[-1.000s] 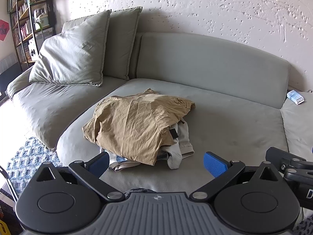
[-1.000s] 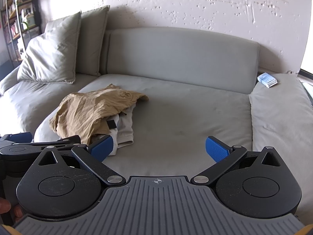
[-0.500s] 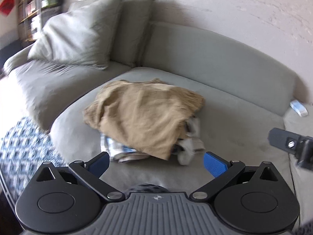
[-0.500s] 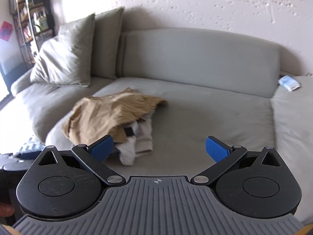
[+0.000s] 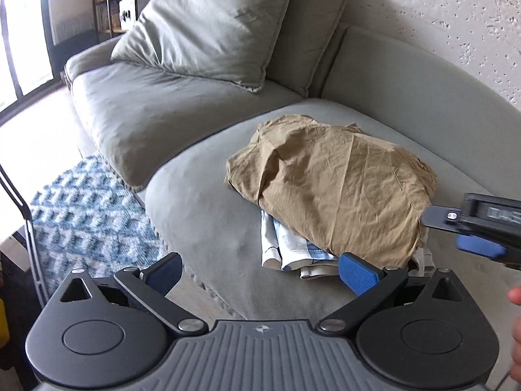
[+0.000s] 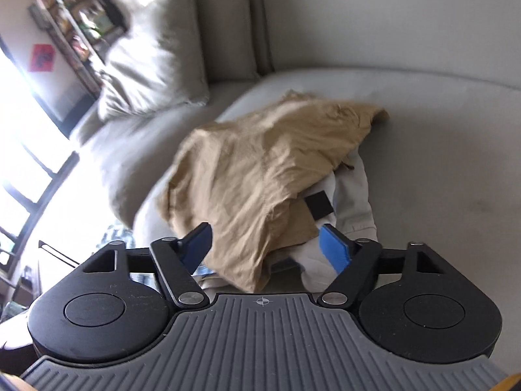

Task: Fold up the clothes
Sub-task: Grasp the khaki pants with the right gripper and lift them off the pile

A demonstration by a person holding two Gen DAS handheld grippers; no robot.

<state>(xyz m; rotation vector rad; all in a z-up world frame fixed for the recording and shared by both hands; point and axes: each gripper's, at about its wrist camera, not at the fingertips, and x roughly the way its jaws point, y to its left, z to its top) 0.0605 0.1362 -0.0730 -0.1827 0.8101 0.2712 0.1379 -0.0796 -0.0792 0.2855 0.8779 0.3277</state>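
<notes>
A crumpled tan garment [image 5: 335,189] [image 6: 260,163] lies on top of white and pale blue clothes [image 5: 286,247] [image 6: 355,195] on the grey sofa seat [image 5: 208,202]. My left gripper [image 5: 260,272] is open and empty, hovering just in front of the pile's near left corner. My right gripper [image 6: 265,244] hangs over the pile's near edge with its jaws closing. The tan garment's hanging edge is between its fingers, but the pads are not pressed on it. One of its fingers [image 5: 477,248] shows at the pile's right side in the left wrist view.
Two large grey cushions [image 5: 208,32] lean at the sofa's back left corner. A blue patterned rug [image 5: 81,215] covers the floor left of the sofa front. A bookshelf [image 6: 71,22] and a bright window stand far left. A hand [image 5: 516,296] shows at the right edge.
Both grippers have come forward and down toward the pile, which now looks larger. The right gripper's jaws have narrowed around the tan garment's near edge. The left gripper stays wide.
</notes>
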